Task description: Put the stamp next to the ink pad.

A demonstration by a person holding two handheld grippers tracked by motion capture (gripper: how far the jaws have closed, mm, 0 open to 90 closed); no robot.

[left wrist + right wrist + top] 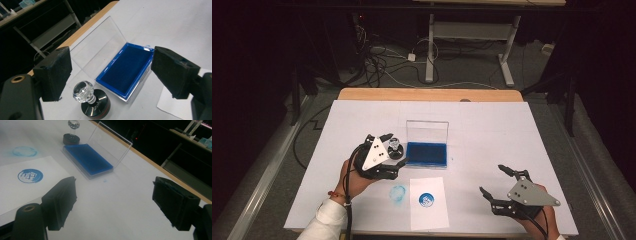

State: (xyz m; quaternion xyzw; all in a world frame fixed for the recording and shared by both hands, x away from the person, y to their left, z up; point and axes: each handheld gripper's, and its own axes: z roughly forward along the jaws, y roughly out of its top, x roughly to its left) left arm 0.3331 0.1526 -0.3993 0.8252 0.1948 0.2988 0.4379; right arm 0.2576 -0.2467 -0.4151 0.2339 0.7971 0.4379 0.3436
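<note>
A stamp (395,148) with a clear faceted knob (83,91) on a round black base stands upright on the white table sheet, just left of an ink pad box (427,154). The box holds a blue pad (127,68), and its clear lid (427,130) is raised. My left gripper (394,151) is open around the stamp, whose knob is near one pad (53,73) without touching it. My right gripper (494,180) is open over bare sheet at the front right, with nothing between its pads (61,201). In the right gripper view the stamp (71,135) and the box (87,160) lie farther off.
A white paper (428,216) with a round blue stamp print (426,200) lies near the front edge. Left of it is a faint blue smudge (398,194) on the sheet. The wooden table edge (427,94) runs along the back, with cables and a desk frame on the floor beyond.
</note>
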